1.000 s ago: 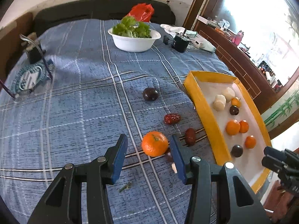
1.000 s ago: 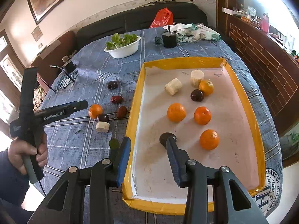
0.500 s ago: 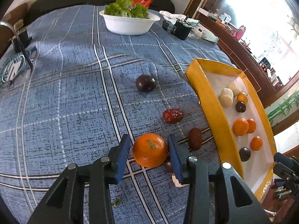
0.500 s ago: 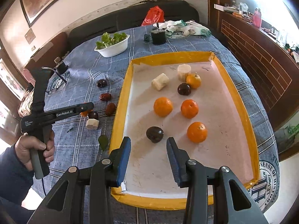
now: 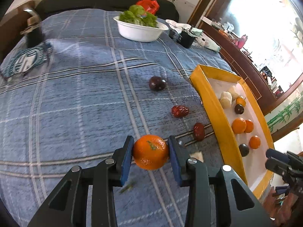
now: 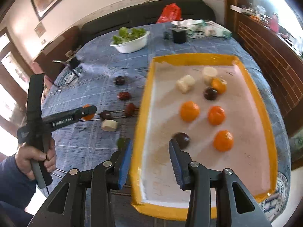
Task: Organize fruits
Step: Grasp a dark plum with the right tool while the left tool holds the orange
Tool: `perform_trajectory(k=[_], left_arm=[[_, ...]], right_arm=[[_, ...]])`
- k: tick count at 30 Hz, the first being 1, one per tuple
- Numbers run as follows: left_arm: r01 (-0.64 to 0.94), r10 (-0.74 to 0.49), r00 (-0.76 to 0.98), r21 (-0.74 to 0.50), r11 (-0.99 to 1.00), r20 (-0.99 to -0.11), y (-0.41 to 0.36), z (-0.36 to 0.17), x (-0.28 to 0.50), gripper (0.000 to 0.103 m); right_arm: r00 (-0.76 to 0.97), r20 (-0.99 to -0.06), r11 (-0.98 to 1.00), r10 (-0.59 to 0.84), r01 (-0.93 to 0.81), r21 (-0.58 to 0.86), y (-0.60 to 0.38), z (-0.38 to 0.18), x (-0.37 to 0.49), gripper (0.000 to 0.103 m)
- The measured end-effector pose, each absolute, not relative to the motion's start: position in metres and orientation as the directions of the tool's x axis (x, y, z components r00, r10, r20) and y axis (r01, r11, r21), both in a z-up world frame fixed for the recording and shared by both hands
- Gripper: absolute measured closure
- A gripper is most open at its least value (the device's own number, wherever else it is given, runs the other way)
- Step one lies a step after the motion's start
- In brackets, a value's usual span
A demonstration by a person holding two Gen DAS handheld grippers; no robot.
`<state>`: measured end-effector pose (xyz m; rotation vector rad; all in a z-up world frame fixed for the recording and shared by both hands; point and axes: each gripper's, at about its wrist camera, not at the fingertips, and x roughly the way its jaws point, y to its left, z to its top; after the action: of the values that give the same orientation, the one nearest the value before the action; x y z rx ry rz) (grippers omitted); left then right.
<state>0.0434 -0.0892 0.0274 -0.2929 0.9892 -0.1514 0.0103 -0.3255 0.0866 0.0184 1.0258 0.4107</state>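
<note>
My left gripper [image 5: 151,141] is closing its jaws on an orange [image 5: 150,152] on the blue plaid cloth, and both blue pads touch its sides. The right wrist view shows the same gripper [image 6: 89,111] from the side, held by a hand [image 6: 36,157]. A dark plum [image 5: 157,83], two red dates [image 5: 180,111] and a white fruit piece [image 5: 197,154] lie loose nearby. The yellow tray [image 6: 144,102] holds several oranges, dark plums and white pieces. My right gripper [image 6: 150,142] hangs open over the tray's near left rim with nothing between its fingers.
A white bowl of greens [image 5: 140,31], a black cup [image 5: 186,38] and a red bag [image 5: 147,3] stand at the table's far end. A dark stand [image 5: 34,34] sits far left. A wooden cabinet runs along the right side.
My left gripper moved forward around the orange and its jaws narrowed until the pads met it. The right gripper shifted slightly over the tray's near left side and kept the same opening.
</note>
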Motion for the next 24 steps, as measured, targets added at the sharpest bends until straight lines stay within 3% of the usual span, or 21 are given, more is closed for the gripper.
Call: perform_trajectory(k=[10, 24], left_arm=[[-0.055, -0.202, 0.55, -0.276, 0.959, -0.81, -0.068, 0.03, -0.007, 0.068], [-0.039, -0.154, 0.556, -0.21, 0.977, -0.817, -0.064, 0.035, -0.053, 0.067]], right_arm=[[0.266, -0.84, 0.843, 0.473, -0.415, 0.343, -0.259, 0.07, 0.049, 0.057], [0.195, -0.905, 0.784, 0.379, -0.587, 0.202, -0.189, 0.031, 0.082, 0.057]])
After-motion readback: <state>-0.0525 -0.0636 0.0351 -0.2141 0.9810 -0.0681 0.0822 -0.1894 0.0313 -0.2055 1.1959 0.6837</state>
